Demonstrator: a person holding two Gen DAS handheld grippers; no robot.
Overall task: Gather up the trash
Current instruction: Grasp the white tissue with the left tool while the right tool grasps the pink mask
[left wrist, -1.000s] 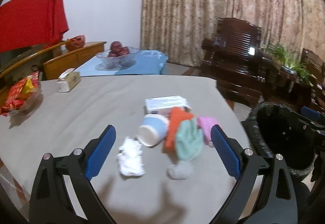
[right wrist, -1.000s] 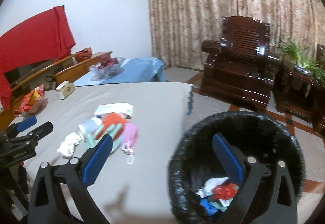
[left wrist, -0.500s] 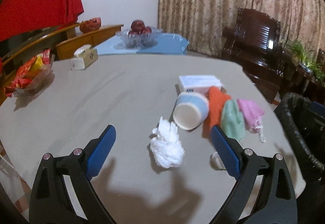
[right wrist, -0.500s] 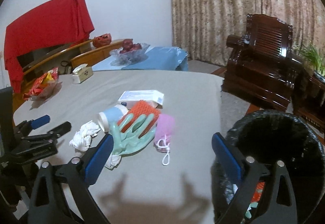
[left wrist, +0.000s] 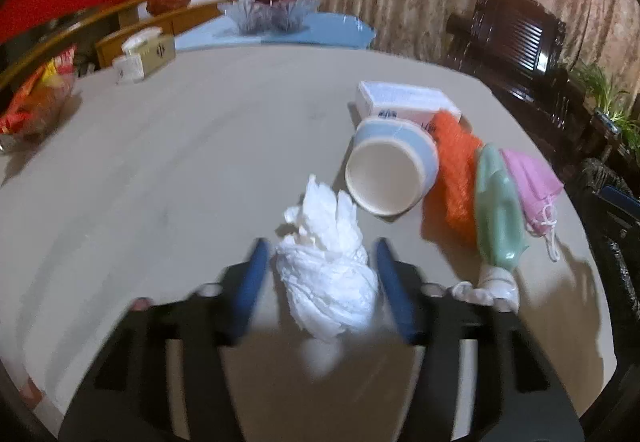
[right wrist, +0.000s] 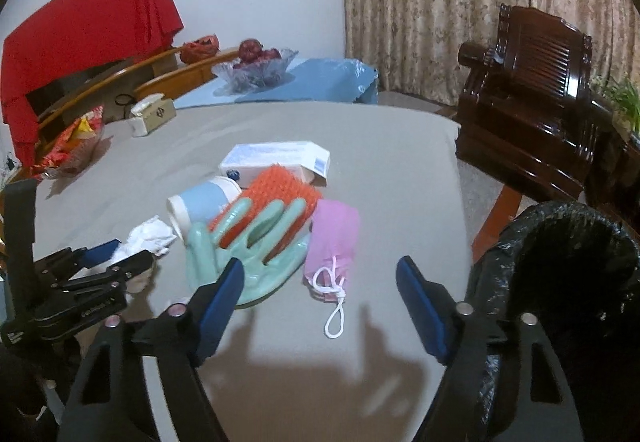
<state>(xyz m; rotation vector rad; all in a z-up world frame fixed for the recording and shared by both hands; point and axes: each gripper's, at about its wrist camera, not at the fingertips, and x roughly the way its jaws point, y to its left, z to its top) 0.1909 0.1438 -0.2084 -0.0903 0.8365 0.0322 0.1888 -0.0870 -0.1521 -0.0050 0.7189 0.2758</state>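
left gripper [left wrist: 320, 262], nearest in the left wrist view: blue pads either side of a crumpled white tissue [left wrist: 326, 278], jaws closing, tissue between them; left pad apparently a sliver clear of the paper, right pad at its edge, contact not certain through the blur. right gripper [right wrist: 320, 282], nearest in the right wrist view: jaws closing with only bare grey tablecloth [right wrist: 400, 169] between the pads, nothing held; white ear loop of a pink face mask [right wrist: 332, 242] lying just ahead of the gap.

middle ground, on the cloth: mint-green rubber glove [right wrist: 256, 242] palm up, fingers spread over an orange spiky scrubber [right wrist: 276, 189]; mask touching the glove's right edge; blue-and-white paper cup [left wrist: 390, 165] on its side, mouth toward the left camera, just beyond the tissue and against the scrubber; small white scrap [left wrist: 486, 288] at the glove's cuff end.

behind the pile: flat white carton [right wrist: 276, 159] with blue print, touching cup and scrubber. right of the table, at floor level: black-lined trash bin [right wrist: 560, 242], well apart from the tissue.

far side: tissue box [right wrist: 154, 115], snack bowl with red wrappers [right wrist: 70, 151], glass bowl of red fruit [right wrist: 256, 63], red cloth [right wrist: 88, 29], patterned curtain [right wrist: 440, 1], dark wooden armchair [right wrist: 532, 81].
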